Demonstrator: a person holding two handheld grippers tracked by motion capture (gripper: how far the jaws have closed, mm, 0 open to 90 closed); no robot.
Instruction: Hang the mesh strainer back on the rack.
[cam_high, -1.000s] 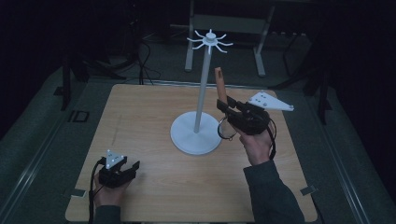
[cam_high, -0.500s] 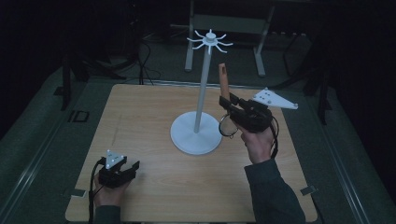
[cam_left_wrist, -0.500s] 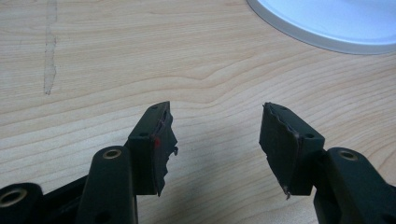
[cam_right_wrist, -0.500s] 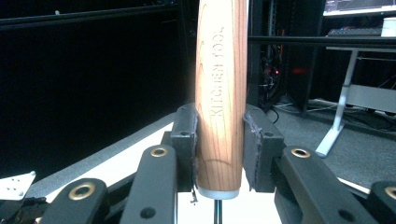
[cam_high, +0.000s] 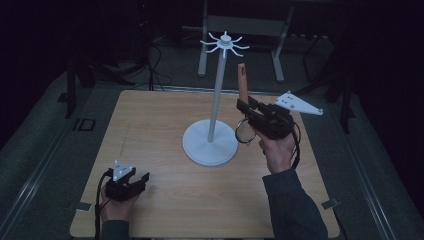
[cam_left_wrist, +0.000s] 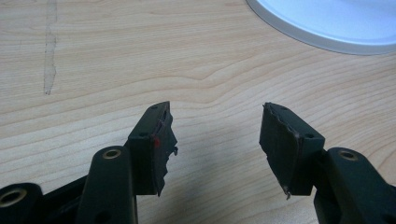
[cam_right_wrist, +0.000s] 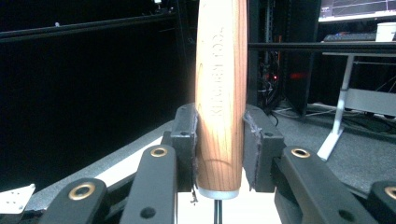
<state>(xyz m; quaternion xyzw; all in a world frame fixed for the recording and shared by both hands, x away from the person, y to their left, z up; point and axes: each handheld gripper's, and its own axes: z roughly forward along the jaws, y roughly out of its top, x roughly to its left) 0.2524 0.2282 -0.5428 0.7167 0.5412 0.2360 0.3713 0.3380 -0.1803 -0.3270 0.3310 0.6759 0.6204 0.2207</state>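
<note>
A white stand (cam_high: 216, 100) with a round base (cam_high: 210, 145) and a ring of hooks (cam_high: 225, 42) on top rises from the middle of the wooden table (cam_high: 145, 125). To its right, above the table, my right gripper (cam_high: 245, 107) is shut on a utensil's wooden handle (cam_high: 242, 80), which points up; a round metal end (cam_high: 244, 132) hangs below the jaws. In the right gripper view the handle (cam_right_wrist: 222, 93) stands upright, pinched between both pads (cam_right_wrist: 187, 140). My left gripper (cam_high: 142, 181) rests at the table's near left, open and empty (cam_left_wrist: 215, 140), facing the stand's base (cam_left_wrist: 336, 23).
Dark floor surrounds the table, with cables and a grey frame's legs (cam_high: 205, 50) behind it. A desk leg (cam_right_wrist: 341, 121) and a screen (cam_right_wrist: 355, 9) lie far off in the right gripper view. Bare wood lies between the left gripper and the base.
The right gripper has drifted slightly up and to the right with the utensil, and the handle now stands more upright. The left gripper has stayed put.
</note>
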